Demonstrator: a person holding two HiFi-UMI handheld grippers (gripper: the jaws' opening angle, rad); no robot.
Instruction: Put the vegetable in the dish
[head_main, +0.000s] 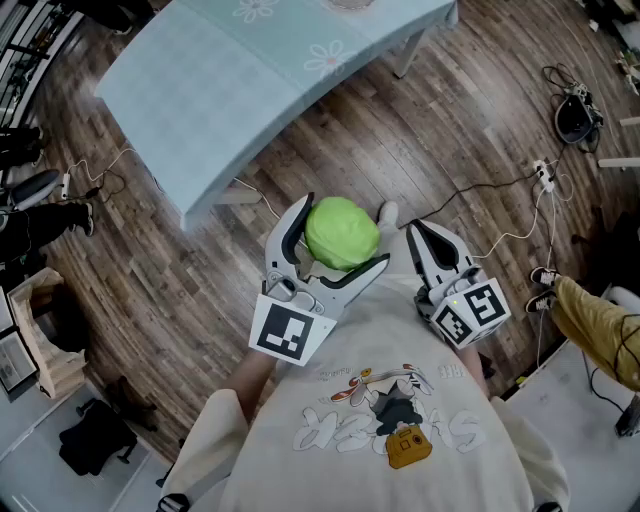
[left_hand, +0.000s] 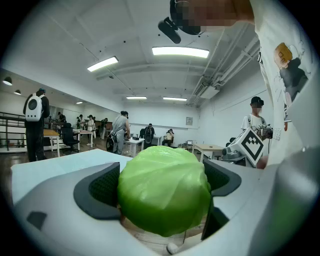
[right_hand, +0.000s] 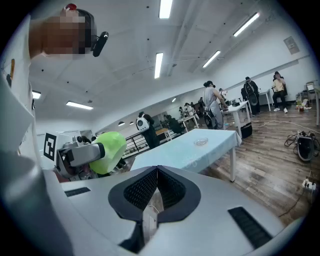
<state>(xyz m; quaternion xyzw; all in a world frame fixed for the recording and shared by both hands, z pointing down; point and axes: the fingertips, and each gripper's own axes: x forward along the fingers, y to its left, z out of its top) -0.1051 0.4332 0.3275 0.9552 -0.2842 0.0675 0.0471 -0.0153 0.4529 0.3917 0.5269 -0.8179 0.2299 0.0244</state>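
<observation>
A round green cabbage (head_main: 342, 232) is held in the air in front of the person's chest, over the wooden floor. My left gripper (head_main: 340, 238) is shut on it, jaws spread wide, with a dark pad (left_hand: 102, 187) pressed on each side of the cabbage (left_hand: 164, 190). To its right, my right gripper (head_main: 420, 232) is shut and holds nothing; its pads (right_hand: 145, 187) meet. The right gripper view shows the cabbage (right_hand: 111, 146) at the left and a small clear dish (right_hand: 201, 142) on the far table. In the head view the dish (head_main: 350, 3) is cut off by the top edge.
A table with a light blue cloth (head_main: 230, 80) stands ahead, a stretch of floor away from the grippers. Cables and a power strip (head_main: 543, 175) lie on the floor at the right. A wooden crate (head_main: 45, 335) is at the left. Other people stand at desks in the background.
</observation>
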